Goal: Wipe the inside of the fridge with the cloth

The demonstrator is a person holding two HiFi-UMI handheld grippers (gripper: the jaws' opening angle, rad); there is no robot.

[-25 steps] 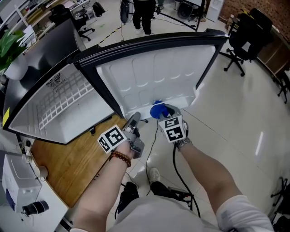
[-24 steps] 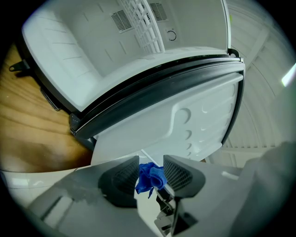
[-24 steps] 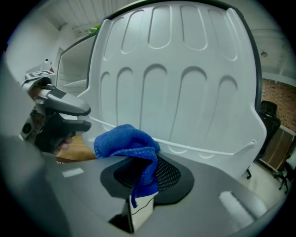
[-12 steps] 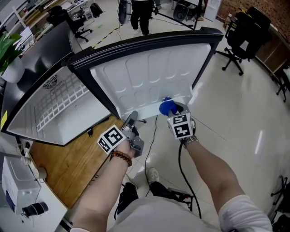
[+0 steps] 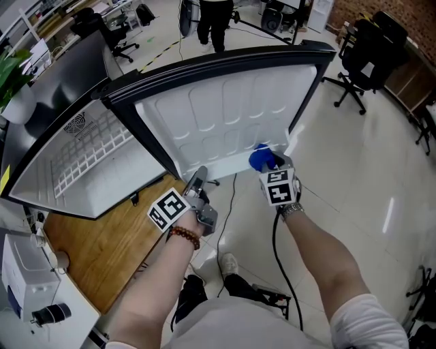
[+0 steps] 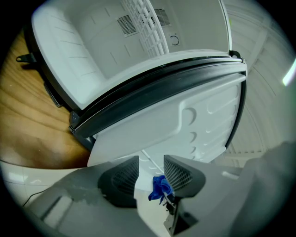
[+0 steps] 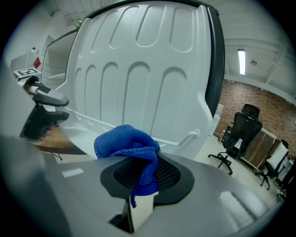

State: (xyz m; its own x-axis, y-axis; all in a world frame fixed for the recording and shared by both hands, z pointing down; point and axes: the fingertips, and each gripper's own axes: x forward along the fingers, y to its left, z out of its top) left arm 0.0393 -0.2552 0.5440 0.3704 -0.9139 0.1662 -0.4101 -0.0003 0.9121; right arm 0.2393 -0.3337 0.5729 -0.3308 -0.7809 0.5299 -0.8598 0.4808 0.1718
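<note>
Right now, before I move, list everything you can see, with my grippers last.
fridge: one, white inside with a black frame, on the wooden table, open
fridge door: one, white liner, swung wide
wire shelf: one, white, inside the fridge
cloth: one, blue, at the door's lower rail
wooden table: one, brown, left
office chairs: several, black, room edges
person: one, dark trousers, beyond the fridge
left gripper: grey, fingers apart, empty
right gripper: grey, fingers shut on the cloth
</note>
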